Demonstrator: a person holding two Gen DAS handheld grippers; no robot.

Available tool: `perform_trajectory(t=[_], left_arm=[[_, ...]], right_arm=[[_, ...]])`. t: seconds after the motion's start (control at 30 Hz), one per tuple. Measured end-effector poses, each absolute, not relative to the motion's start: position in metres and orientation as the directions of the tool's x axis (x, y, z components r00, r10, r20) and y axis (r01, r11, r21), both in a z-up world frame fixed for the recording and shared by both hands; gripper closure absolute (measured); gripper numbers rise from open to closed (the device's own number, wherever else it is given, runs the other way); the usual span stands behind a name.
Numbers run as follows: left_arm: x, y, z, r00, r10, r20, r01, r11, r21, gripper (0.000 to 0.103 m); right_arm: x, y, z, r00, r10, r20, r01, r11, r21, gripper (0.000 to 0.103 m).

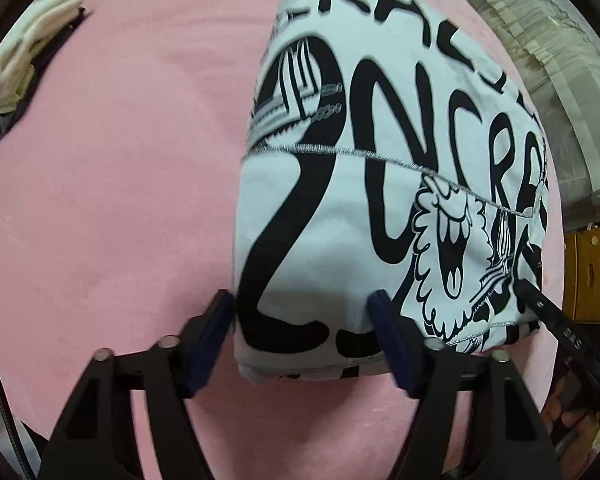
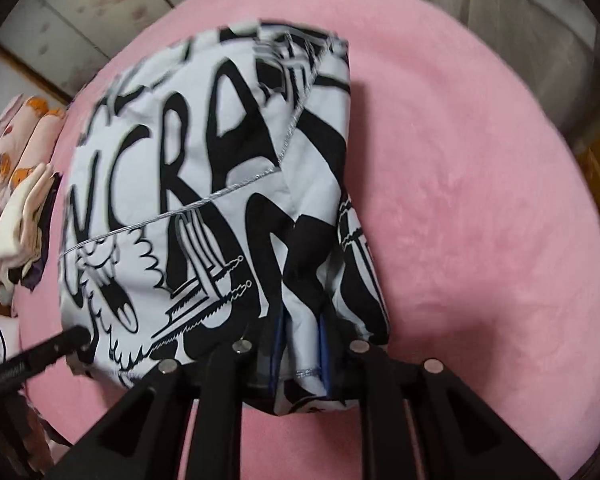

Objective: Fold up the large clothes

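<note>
Jaws of the right gripper (image 2: 300,348) pinch the folded garment (image 2: 204,184); only the left wrist view shows the left gripper (image 1: 302,312) spread astride it.

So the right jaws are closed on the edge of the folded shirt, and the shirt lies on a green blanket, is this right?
Not fully. The blanket is pink, not green; the right wrist view shows it plainly. The rest holds: the right gripper has its jaws closed on the near edge of the folded shirt, which lies on that blanket.

Black "NCRA" (partly cut off) on folded garment (image 2: 204,160)
</note>
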State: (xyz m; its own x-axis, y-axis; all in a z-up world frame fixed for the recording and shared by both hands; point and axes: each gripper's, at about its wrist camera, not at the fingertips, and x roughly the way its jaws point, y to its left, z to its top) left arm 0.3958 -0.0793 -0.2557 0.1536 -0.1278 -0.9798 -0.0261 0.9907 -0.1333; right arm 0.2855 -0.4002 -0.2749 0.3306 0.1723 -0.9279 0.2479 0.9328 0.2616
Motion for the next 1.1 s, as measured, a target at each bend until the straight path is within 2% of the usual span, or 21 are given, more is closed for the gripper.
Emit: perform_trajectory(t=[0.03,0.1,0.17,0.2,0.27,0.3,0.33,0.43,0.47,0.5,0.53,0.63,0.7,0.9,1.1], left_arm=[[0.393,-0.078,-0.251,0.169,-0.127,-0.977,-0.022,0.991,-0.132,0.051],[0.387,-0.077,-0.240,0.206,-0.125,-0.971,-0.006,0.992,-0.129,0.054],[0.380,-0.078,-0.227,0.242,-0.156,-0.958,0.032,0.988,-0.153,0.061],[0.376,-0.083,-0.222,0.248,-0.184,-0.951,0.054,0.983,-0.176,0.069],[0.372,-0.095,-0.216,0.238,-0.234,-0.943,0.080,0.972,-0.221,0.080],[0.372,-0.105,-0.215,0.227,-0.261,-0.938,0.091,0.965,-0.246,0.091],[0.374,-0.112,-0.216,0.214,-0.284,-0.935,0.097,0.958,-0.269,0.094],[0.374,-0.140,-0.228,0.172,-0.309,-0.935,0.095,0.950,-0.297,0.094],[0.377,-0.149,-0.236,0.156,-0.305,-0.940,0.095,0.951,-0.293,0.094],[0.380,-0.158,-0.245,0.142,-0.292,-0.946,0.096,0.955,-0.280,0.094],[0.381,-0.161,-0.251,0.137,-0.275,-0.952,0.096,0.960,-0.263,0.094],[0.389,-0.166,-0.261,0.149,-0.263,-0.953,0.106,0.963,-0.249,0.094],[0.397,-0.169,-0.264,0.170,-0.273,-0.947,0.123,0.959,-0.255,0.094],[0.422,-0.178,-0.257,0.232,-0.305,-0.924,0.218,0.942,-0.256,0.094],[0.461,-0.178,-0.258,0.292,-0.336,-0.896,0.195,0.938,-0.288,0.096]], right_arm=[[0.283,-0.398,-0.269,0.344,0.161,-0.925,0.243,0.936,0.253,0.089],[0.276,-0.391,-0.257,0.383,0.116,-0.917,0.238,0.946,0.219,0.089],[0.269,-0.385,-0.244,0.423,0.077,-0.903,0.228,0.955,0.188,0.089],[0.266,-0.381,-0.235,0.450,0.064,-0.891,0.219,0.959,0.180,0.089],[0.260,-0.368,-0.218,0.516,0.081,-0.853,0.172,0.966,0.195,0.085],[0.258,-0.370,-0.211,0.534,0.098,-0.840,0.149,0.967,0.208,0.085],[0.259,-0.365,-0.207,0.547,0.149,-0.824,0.104,0.964,0.243,0.085],[0.269,-0.350,-0.219,0.503,0.259,-0.824,0.001,0.954,0.300,0.087],[0.273,-0.342,-0.224,0.481,0.271,-0.834,-0.019,0.954,0.299,0.089],[0.280,-0.333,-0.231,0.446,0.305,-0.841,-0.057,0.948,0.314,0.096],[0.285,-0.324,-0.240,0.416,0.347,-0.840,-0.085,0.935,0.344,0.097],[0.295,-0.317,-0.265,0.366,0.391,-0.845,-0.068,0.916,0.395,0.098],[0.304,-0.313,-0.275,0.360,0.398,-0.844,-0.047,0.911,0.410,0.102],[0.338,-0.308,-0.273,0.427,0.378,-0.821,-0.093,0.922,0.376,0.102],[0.384,-0.309,-0.274,0.501,0.379,-0.778,-0.115,0.920,0.375,0.103]])
